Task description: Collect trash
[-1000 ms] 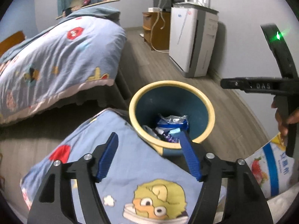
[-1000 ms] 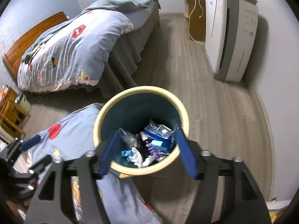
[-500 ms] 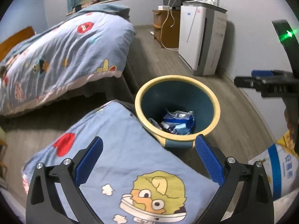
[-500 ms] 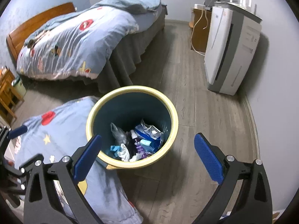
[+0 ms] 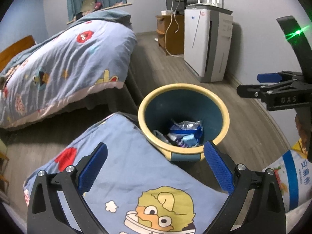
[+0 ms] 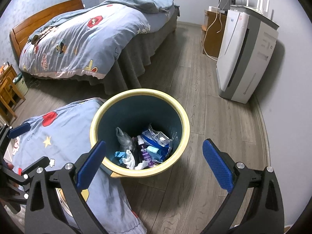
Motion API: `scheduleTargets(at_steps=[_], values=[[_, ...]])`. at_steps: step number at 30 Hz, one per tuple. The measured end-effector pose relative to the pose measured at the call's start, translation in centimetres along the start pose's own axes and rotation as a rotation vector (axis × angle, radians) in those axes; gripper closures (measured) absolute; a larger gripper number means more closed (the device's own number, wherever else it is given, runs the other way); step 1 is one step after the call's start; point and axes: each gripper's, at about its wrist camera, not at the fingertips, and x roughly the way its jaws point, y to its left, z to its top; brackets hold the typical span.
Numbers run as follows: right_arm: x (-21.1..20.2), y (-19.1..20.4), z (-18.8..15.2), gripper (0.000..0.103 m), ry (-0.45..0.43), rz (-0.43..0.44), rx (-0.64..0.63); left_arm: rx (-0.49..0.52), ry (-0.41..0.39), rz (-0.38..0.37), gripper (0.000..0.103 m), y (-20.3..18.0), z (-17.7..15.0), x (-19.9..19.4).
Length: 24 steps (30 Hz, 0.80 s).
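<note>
- Both wide apart, holding nothing: left tool (image 5: 155, 167), right tool (image 6: 154, 163).
- Trash (image 6: 144, 150) already piled inside bin (image 6: 183, 115) on floor.
- Likely little left; white-and-blue bag (image 5: 292, 177) perhaps next.

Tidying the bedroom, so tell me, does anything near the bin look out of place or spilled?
The cartoon-print blanket lies on the wood floor, pressed against the trash bin, not on the bed. No trash has spilled; wrappers and a purple bottle sit inside.
</note>
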Motion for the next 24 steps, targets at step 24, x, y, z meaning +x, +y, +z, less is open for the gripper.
scheduleTargets(at_steps=[24], values=[[0.09, 0.04, -0.08, 0.006, 0.005, -0.012, 0.010, -0.024, -0.005, -0.019, 0.005, 0.65, 0.05, -0.42]])
